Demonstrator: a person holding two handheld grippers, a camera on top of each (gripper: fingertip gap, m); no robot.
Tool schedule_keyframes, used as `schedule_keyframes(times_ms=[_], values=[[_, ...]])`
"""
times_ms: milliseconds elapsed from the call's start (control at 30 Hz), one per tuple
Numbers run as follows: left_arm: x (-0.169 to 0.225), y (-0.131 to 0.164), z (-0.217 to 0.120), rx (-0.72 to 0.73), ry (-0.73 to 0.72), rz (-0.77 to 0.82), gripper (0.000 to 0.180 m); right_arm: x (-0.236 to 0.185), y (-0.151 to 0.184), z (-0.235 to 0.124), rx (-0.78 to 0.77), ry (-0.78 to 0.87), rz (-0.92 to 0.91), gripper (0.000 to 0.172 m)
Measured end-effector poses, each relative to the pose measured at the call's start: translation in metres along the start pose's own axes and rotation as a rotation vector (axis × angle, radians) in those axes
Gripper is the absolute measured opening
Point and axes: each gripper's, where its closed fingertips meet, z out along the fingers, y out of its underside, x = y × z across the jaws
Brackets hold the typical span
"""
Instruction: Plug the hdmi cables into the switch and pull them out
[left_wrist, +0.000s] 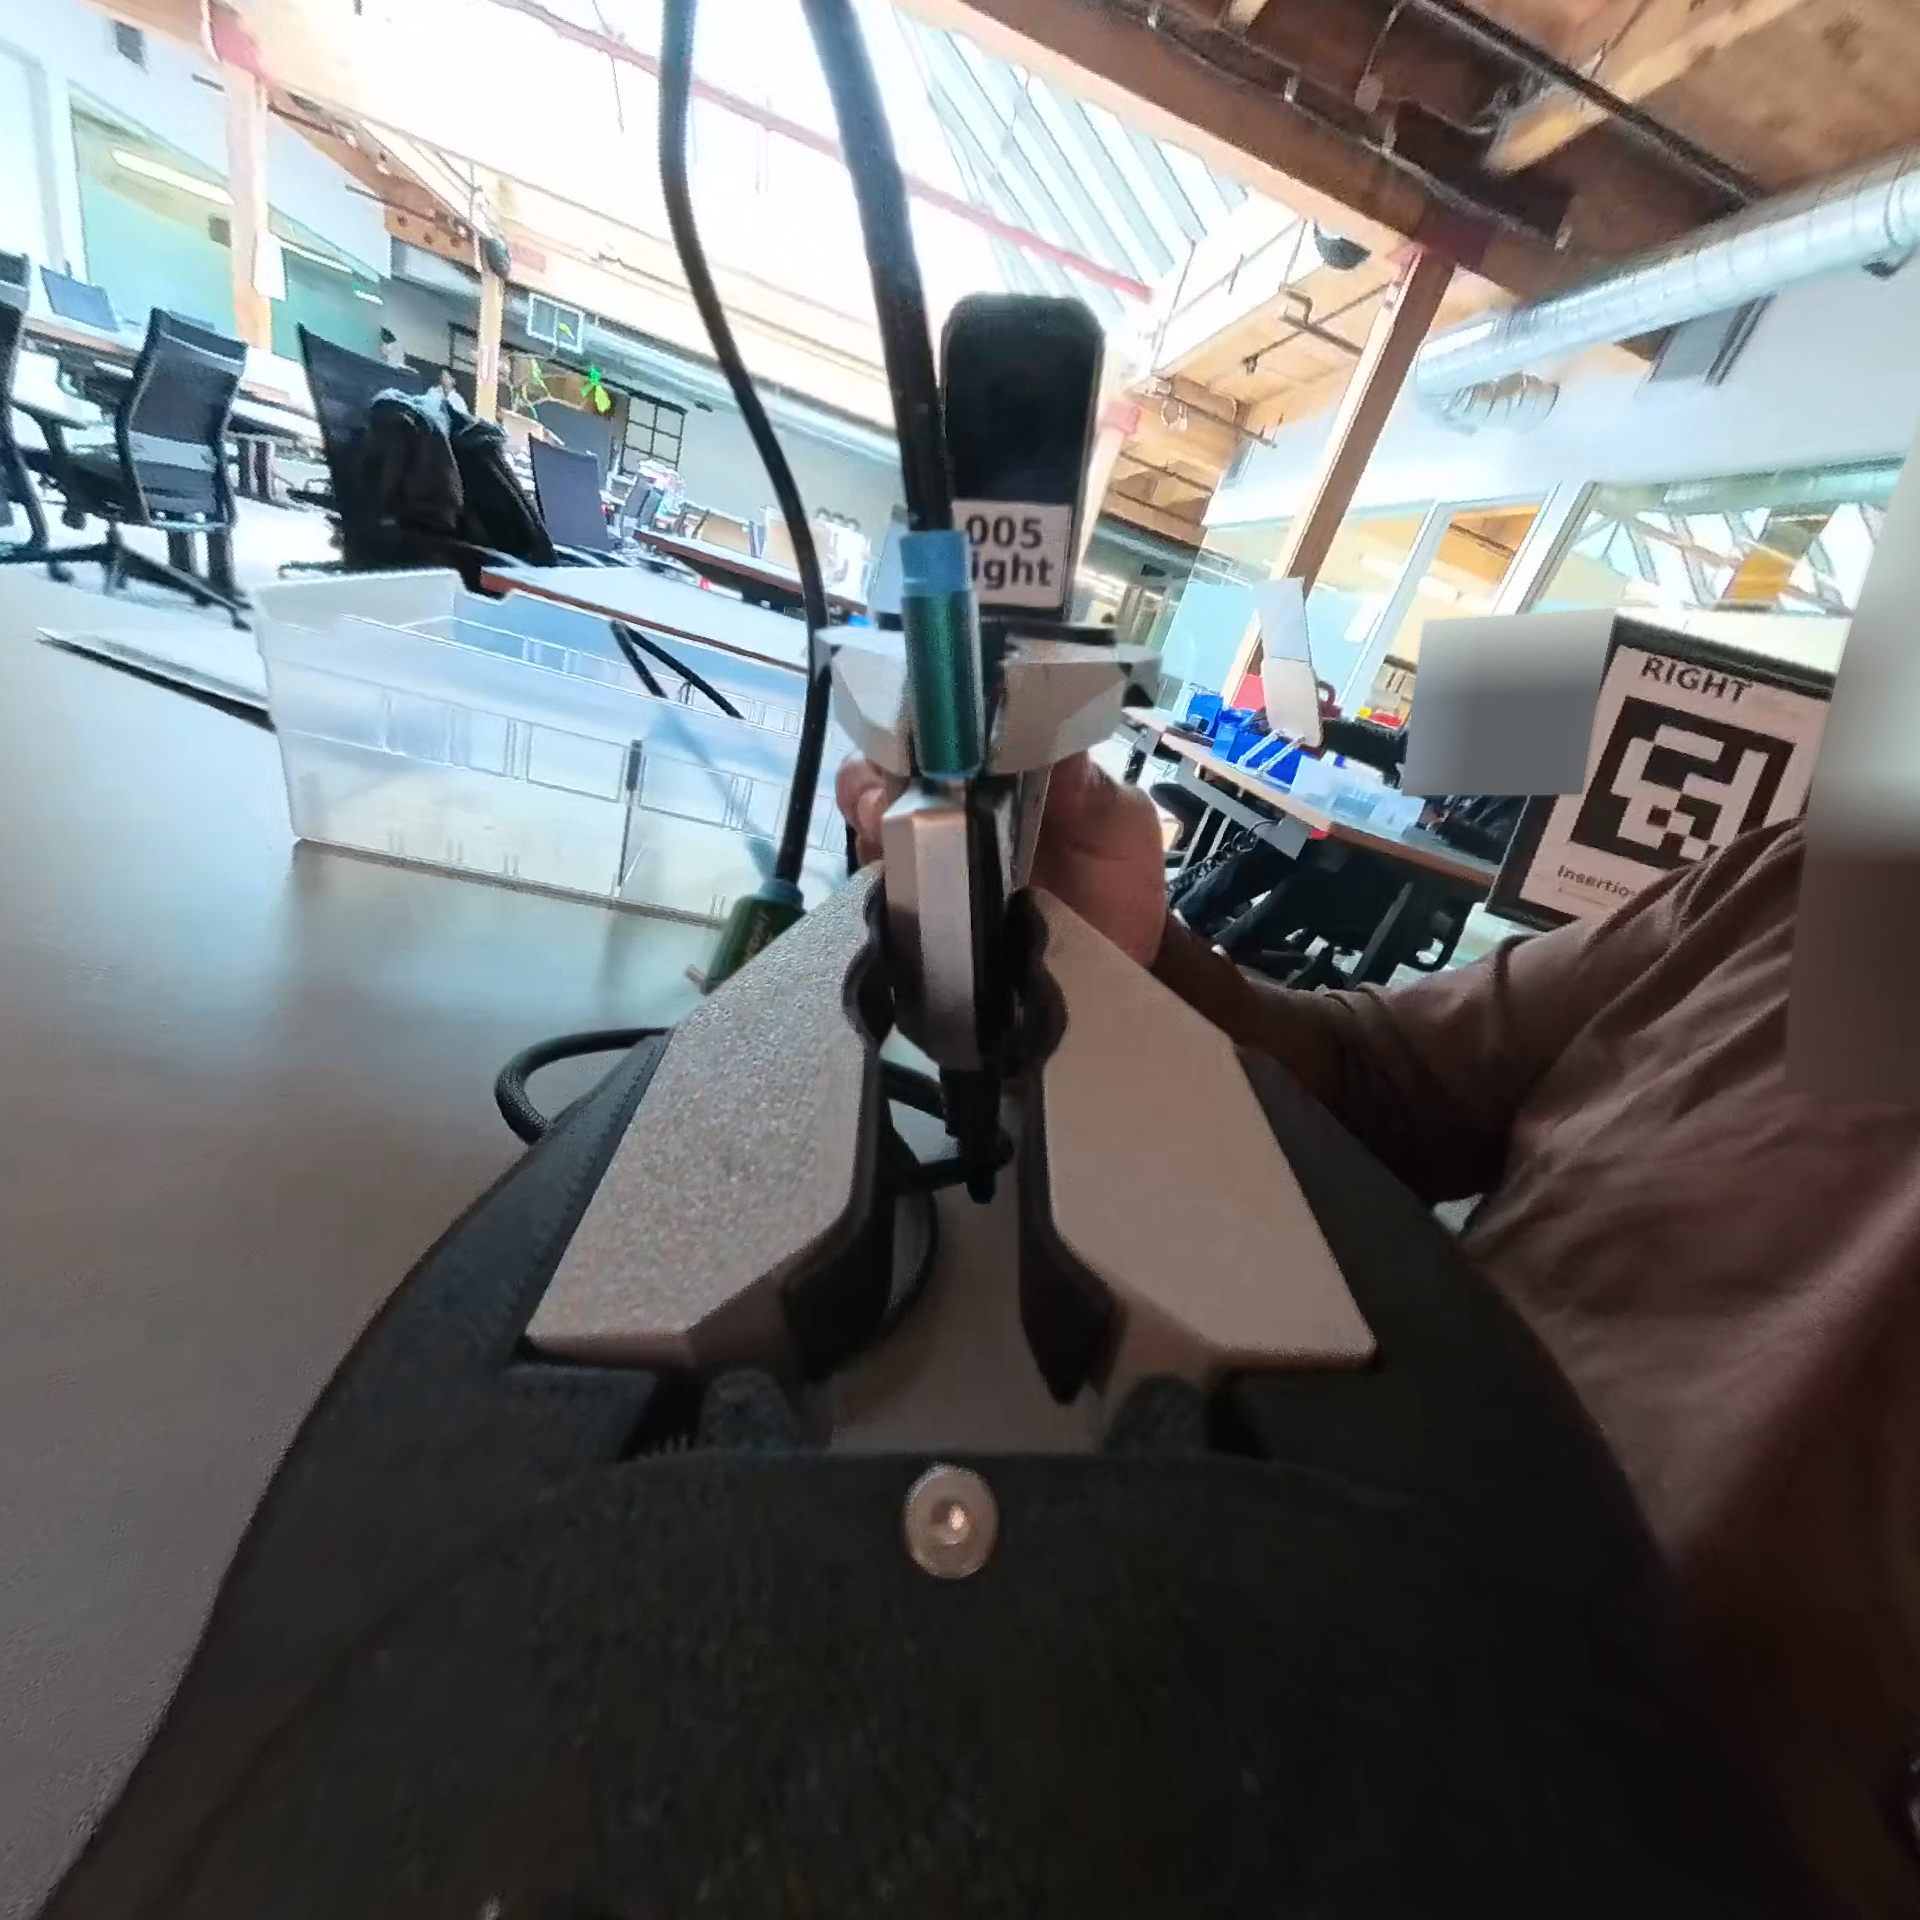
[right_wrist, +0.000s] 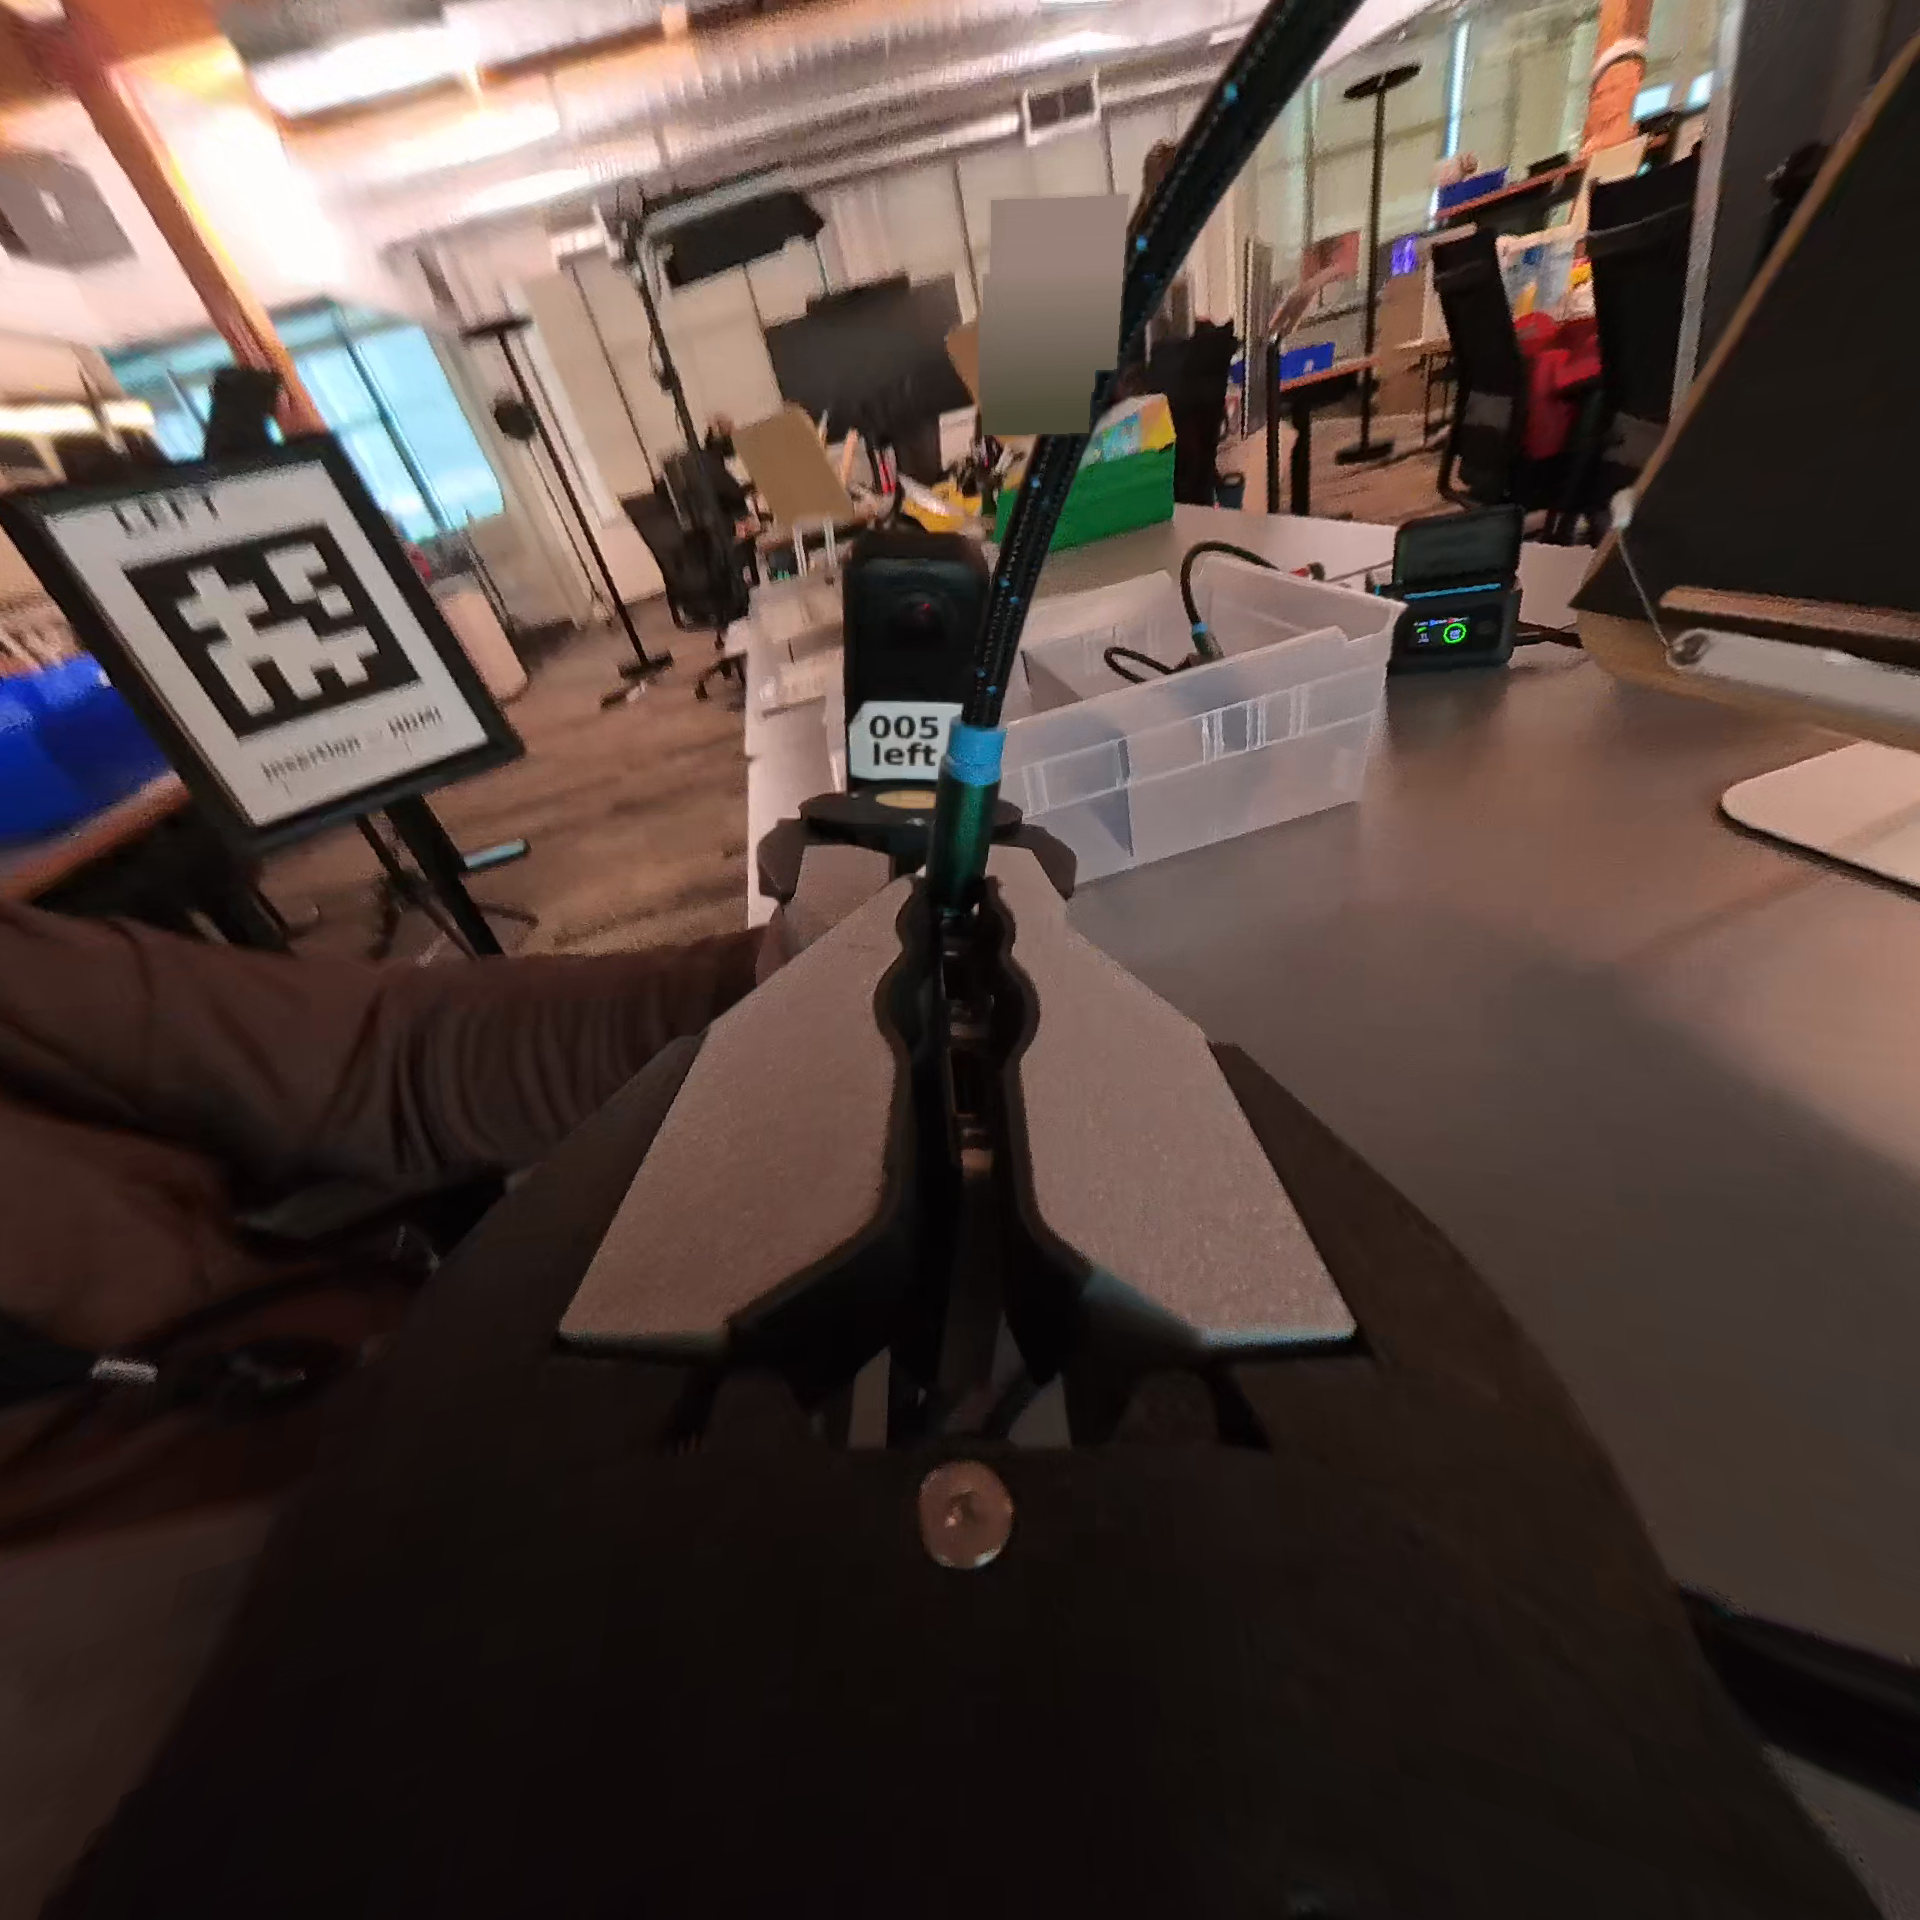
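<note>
A silver HDMI switch (left_wrist: 940, 914) is clamped upright between the left gripper (left_wrist: 961, 935) pads, its lower end hidden. A green HDMI plug (left_wrist: 940, 675) stands on top of it — long axis vertical, braided cable (left_wrist: 883, 260) running up out of frame — pinched by the right gripper (right_wrist: 951, 914), nearly closed. A second green plug (left_wrist: 753, 925), partly hidden, hangs beside a clear bin (left_wrist: 468, 717) on the grey table (left_wrist: 208, 987).

Daylight from the skylights (left_wrist: 852, 156) blows out the top of my left wrist view, leaving my gripper's body (left_wrist: 935, 1662) in dark shadow. My right wrist view is dimmer, warm-toned and motion-blurred, worst at the marker board (right_wrist: 260, 634). Both bend hard at the edges.
</note>
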Motion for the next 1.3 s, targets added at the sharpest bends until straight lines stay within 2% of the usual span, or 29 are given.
schedule_keyframes(times_ms=[267, 533, 667, 867, 1100, 1200, 1300], values=[[0.001, -0.007, -0.002, 0.04, 0.02, -0.027, 0.019, 0.002, -0.006, 0.0, 0.112, 0.034, 0.058, 0.005], [-0.002, -0.013, -0.007, 0.077, 0.007, -0.049, 0.02, 0.006, -0.009, 0.002, 0.221, -0.008, 0.168, 0.005], [-0.004, -0.009, -0.006, 0.059, -0.006, -0.048, 0.02, 0.006, -0.005, 0.003, 0.111, -0.065, 0.182, 0.006], [-0.003, -0.004, -0.002, 0.033, -0.002, -0.046, 0.019, 0.006, 0.001, 0.001, -0.058, 0.067, -0.018, 0.012], [-0.006, 0.0, -0.002, 0.019, -0.004, -0.071, 0.019, 0.01, 0.001, 0.001, -0.083, 0.145, -0.145, 0.009], [-0.005, 0.007, 0.001, -0.028, -0.013, -0.053, 0.019, 0.008, 0.008, -0.002, -0.143, 0.109, -0.13, 0.008], [-0.004, 0.018, 0.008, -0.087, -0.011, -0.043, 0.019, 0.005, 0.018, -0.008, -0.222, 0.042, -0.028, 0.008]])
